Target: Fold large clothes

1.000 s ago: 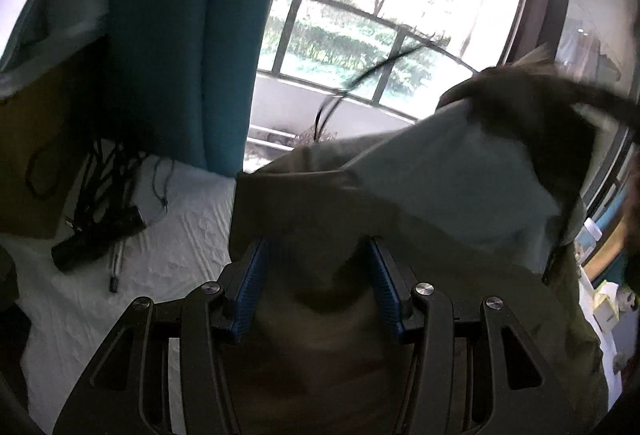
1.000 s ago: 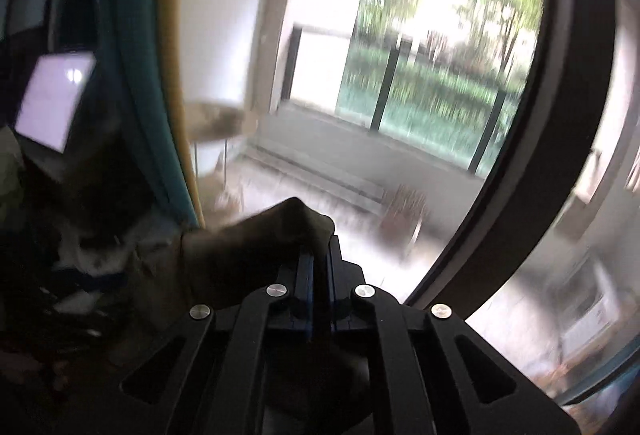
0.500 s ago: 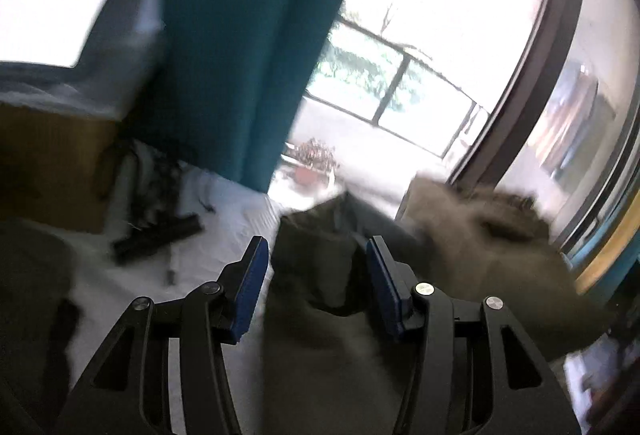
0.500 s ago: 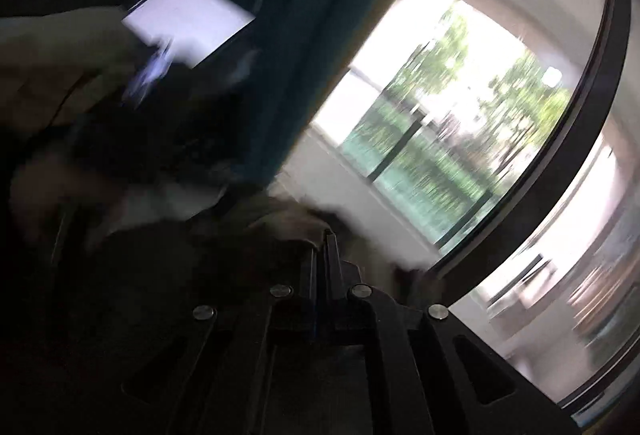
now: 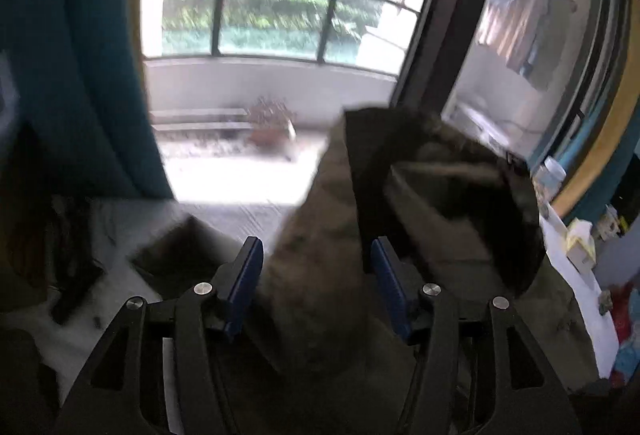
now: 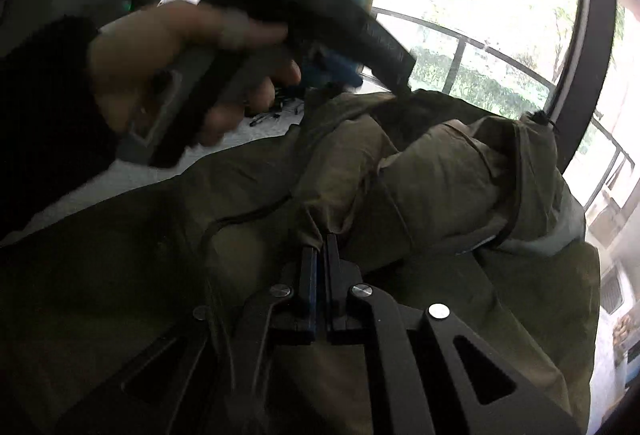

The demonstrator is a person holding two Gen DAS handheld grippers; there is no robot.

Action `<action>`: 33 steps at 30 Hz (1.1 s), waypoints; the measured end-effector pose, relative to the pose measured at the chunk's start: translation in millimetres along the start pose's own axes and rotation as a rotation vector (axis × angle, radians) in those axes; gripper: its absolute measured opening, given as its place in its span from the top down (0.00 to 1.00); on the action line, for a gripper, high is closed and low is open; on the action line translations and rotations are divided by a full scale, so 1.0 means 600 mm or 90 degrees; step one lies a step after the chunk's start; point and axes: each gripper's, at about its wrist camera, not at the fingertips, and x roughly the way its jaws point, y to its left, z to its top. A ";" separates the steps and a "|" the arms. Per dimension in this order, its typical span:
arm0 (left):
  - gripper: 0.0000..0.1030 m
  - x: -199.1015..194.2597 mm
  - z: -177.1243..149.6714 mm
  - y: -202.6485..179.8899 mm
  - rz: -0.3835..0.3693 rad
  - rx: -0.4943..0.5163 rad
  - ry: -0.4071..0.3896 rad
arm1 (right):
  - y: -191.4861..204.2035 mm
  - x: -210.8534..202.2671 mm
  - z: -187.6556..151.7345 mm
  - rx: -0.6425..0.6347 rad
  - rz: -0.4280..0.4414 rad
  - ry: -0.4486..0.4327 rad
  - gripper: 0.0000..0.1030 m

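Observation:
An olive jacket (image 5: 320, 195) with a dark lining lies heaped on the white-covered table (image 5: 224, 211). My left gripper (image 5: 316, 267) straddles a raised ridge of it. Its jaws are opening, and a small gap shows at the left blue pad (image 5: 248, 275). In the right wrist view my right gripper (image 6: 320, 247) is shut on a thin fold of the jacket (image 6: 440, 171) near its middle. A hand (image 6: 160, 47) holds the left gripper (image 6: 348, 71) just above the heap's far side. A dark drawcord (image 6: 248, 215) runs across the cloth.
A teal curtain (image 5: 80, 55) hangs at the left and a dark window frame (image 5: 440, 15) at the right, with a balcony railing between. Black cables (image 5: 76, 275) lie on the table's left part. Small boxes and bottles (image 5: 580, 243) stand at the right.
The jacket has come down from hanging in the air onto the table. My right gripper sank with its fold. My left gripper swung right, and its pads stand slightly wider around the cloth.

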 end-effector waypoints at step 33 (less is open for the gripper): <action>0.91 -0.383 -0.073 -0.176 -0.108 0.370 -0.413 | -0.325 -0.050 0.150 0.151 -0.087 -0.052 0.04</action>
